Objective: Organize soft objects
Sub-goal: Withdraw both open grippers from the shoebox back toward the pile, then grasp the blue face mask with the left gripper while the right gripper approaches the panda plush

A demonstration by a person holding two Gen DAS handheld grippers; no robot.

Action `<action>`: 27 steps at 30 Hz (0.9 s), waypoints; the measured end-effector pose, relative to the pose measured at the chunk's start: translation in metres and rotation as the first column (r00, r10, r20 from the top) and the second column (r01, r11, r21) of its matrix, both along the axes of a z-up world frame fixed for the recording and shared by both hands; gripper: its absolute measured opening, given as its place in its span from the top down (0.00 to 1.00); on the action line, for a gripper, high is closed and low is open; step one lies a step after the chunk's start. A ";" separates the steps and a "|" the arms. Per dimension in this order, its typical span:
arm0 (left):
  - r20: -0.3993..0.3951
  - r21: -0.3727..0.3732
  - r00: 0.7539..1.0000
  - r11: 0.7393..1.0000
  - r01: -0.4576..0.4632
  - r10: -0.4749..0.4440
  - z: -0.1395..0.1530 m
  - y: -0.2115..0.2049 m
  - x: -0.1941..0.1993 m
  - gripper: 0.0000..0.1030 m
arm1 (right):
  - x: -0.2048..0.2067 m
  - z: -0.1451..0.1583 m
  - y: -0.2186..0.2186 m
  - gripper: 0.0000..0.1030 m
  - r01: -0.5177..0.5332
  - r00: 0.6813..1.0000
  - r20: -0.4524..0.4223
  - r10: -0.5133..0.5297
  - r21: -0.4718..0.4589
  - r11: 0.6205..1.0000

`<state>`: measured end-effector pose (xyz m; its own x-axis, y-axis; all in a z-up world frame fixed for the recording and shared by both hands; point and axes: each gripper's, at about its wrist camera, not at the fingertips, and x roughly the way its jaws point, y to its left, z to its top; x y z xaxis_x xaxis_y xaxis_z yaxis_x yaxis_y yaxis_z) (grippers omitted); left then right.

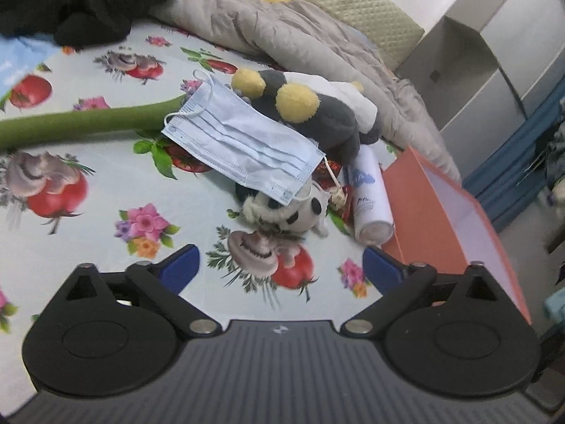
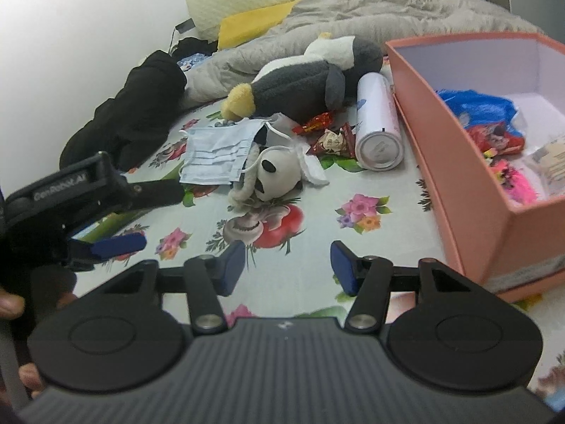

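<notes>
A pale blue face mask (image 1: pixel 243 145) (image 2: pixel 215 155) lies draped over a small panda plush (image 1: pixel 293 212) (image 2: pixel 275 176) on the flowered sheet. Behind them rests a bigger grey, white and yellow plush (image 1: pixel 317 106) (image 2: pixel 300 84). My left gripper (image 1: pixel 280 265) hovers open just short of the panda, nothing between its blue pads. My right gripper (image 2: pixel 287 266) is also open and empty, pointing at the panda from a little further back. One blue finger (image 2: pixel 120 243) of the left gripper shows at the left of the right wrist view.
A pink cardboard box (image 1: pixel 441 212) (image 2: pixel 459 162) stands open on the right and holds bags and packets. A white bottle (image 1: pixel 370 198) (image 2: pixel 376 120) and snack wrappers (image 2: pixel 332 141) lie beside it. Also here are a green tube (image 1: pixel 70 123), black clothing (image 2: pixel 134 113) and a grey quilt (image 1: pixel 282 28).
</notes>
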<state>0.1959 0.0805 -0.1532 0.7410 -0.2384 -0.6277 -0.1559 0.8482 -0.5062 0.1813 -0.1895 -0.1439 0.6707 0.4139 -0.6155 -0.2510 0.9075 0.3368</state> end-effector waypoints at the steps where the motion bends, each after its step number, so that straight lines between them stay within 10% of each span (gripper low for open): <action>1: -0.001 -0.020 1.000 1.000 -0.004 0.004 -0.003 0.002 0.005 0.10 | 0.005 -0.002 0.001 0.52 0.000 1.000 -0.005 0.000 0.005 1.000; 9: -0.038 -0.210 0.998 0.976 -0.057 0.050 -0.037 0.021 0.045 0.35 | 0.045 -0.018 0.007 0.54 0.013 0.998 -0.056 -0.009 0.057 0.998; 27: -0.063 -0.482 0.992 0.866 -0.129 0.112 -0.081 0.049 0.099 0.42 | 0.129 -0.049 0.028 0.48 0.081 0.984 -0.173 -0.037 0.256 0.963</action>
<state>0.2950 0.1296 -0.2342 0.7650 -0.4289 -0.4804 -0.2643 0.4712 -0.8415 0.3108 -0.1612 -0.1925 0.5969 0.5379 -0.5954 -0.1208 0.7938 0.5961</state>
